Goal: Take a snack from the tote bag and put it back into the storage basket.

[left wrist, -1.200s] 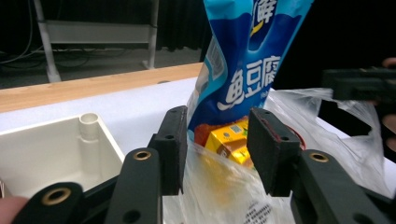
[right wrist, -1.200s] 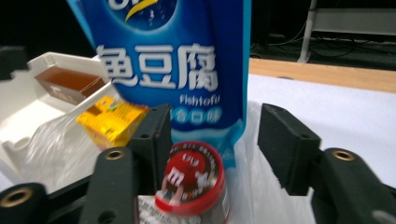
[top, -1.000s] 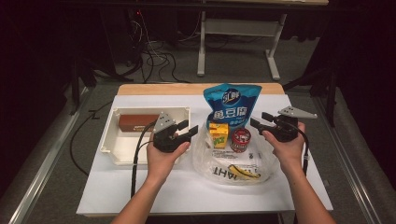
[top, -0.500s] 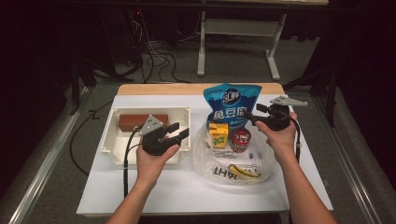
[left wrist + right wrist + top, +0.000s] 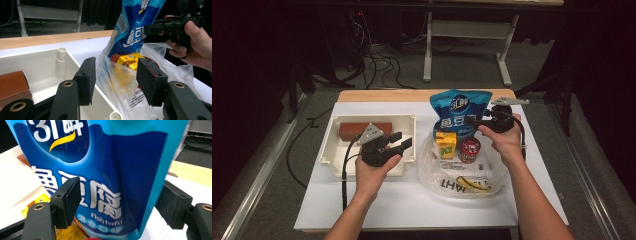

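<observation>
The blue snack bag [image 5: 460, 115] stands upright at the back of a clear plastic bag [image 5: 492, 175] on the right half of the white table [image 5: 412, 205]. In the right gripper view, the blue snack bag [image 5: 100, 177] sits between the two black jaws. The right gripper [image 5: 477, 121] reaches in from the right side of the blue bag. Its jaws have just been opening, and they stand wide apart around the bag. The pads look a little away from the bag on both sides, but the near side is hard to see.

Just in front of the blue bag are a small yellow box [image 5: 445, 144] and a red can [image 5: 470, 150], both inside the clear bag. A banana [image 5: 472, 184] lies flat at the front of that bag.

To the left stands a white tray [image 5: 337, 150]. A brown block [image 5: 352, 131] lies at the back of it. The left gripper [image 5: 399, 142] hovers over the tray's right end. Its jaws are part way open and nothing is between them. In the left gripper view they point toward the clear bag [image 5: 120, 82].
</observation>
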### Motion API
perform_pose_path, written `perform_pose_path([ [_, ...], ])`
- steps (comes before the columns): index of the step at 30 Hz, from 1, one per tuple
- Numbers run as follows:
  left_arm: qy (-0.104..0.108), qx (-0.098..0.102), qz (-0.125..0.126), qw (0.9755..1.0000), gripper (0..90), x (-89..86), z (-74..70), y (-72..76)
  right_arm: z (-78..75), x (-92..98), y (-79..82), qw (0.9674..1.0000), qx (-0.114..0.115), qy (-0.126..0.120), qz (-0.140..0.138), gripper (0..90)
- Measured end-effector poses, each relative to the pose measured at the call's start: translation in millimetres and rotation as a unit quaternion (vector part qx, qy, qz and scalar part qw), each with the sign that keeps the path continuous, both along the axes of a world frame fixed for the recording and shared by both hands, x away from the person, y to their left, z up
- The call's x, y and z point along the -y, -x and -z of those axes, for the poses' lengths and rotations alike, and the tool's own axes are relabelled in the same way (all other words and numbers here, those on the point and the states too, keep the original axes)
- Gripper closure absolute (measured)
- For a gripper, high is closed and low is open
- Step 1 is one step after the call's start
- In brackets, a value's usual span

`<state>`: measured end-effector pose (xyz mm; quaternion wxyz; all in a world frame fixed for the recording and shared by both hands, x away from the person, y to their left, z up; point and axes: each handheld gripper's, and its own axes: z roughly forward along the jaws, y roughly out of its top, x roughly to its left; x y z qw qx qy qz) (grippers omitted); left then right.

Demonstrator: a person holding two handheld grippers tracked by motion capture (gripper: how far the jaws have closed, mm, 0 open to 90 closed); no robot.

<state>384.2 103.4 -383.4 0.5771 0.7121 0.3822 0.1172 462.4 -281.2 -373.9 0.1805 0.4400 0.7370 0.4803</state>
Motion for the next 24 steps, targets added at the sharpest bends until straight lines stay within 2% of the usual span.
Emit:
perform_pose_path([
  [5,-0.003,-0.004,0.003,1.0000,50.4,0.1,1.8,-1.2,-1.2,-6.5,-0.4,0.9998,0.021,-0.001,-0.008,29.2],
  [8,-0.002,-0.006,0.003,1.0000,50.5,0.5,2.3,-1.6,-1.7,-9.3,1.6,0.9994,0.031,0.013,-0.009,33.6],
  [10,-0.003,-0.007,0.005,1.0000,50.6,0.9,2.7,-1.7,-2.1,-10.6,4.8,0.9980,0.049,0.039,-0.009,47.7],
  [12,-0.003,-0.009,0.008,0.9999,50.7,1.3,3.3,-2.1,-3.1,-11.2,6.5,0.9974,0.054,0.045,-0.015,52.4],
  [15,-0.005,-0.009,0.010,0.9999,50.8,2.3,3.5,-1.9,-2.5,-15.4,8.7,0.9957,0.060,0.068,-0.018,52.6],
  [17,-0.005,-0.010,0.011,0.9999,50.8,3.4,3.8,-1.8,-1.9,-18.5,10.8,0.9943,0.067,0.081,-0.014,61.6],
  [19,-0.008,-0.011,0.013,0.9998,50.9,4.5,4.4,-1.7,-2.6,-18.5,13.1,0.9940,0.071,0.081,-0.017,79.8],
  [20,-0.009,-0.011,0.014,0.9998,50.9,4.9,4.7,-1.6,-2.8,-18.3,13.9,0.9948,0.067,0.075,-0.020,84.7],
  [22,-0.011,-0.012,0.015,0.9998,50.9,5.8,5.5,-1.7,-3.3,-20.2,15.4,0.9939,0.069,0.084,-0.020,87.4],
  [24,-0.011,-0.013,0.016,0.9997,50.9,6.3,6.0,-1.8,-4.2,-20.8,16.8,0.9946,0.066,0.076,-0.025,89.1],
])
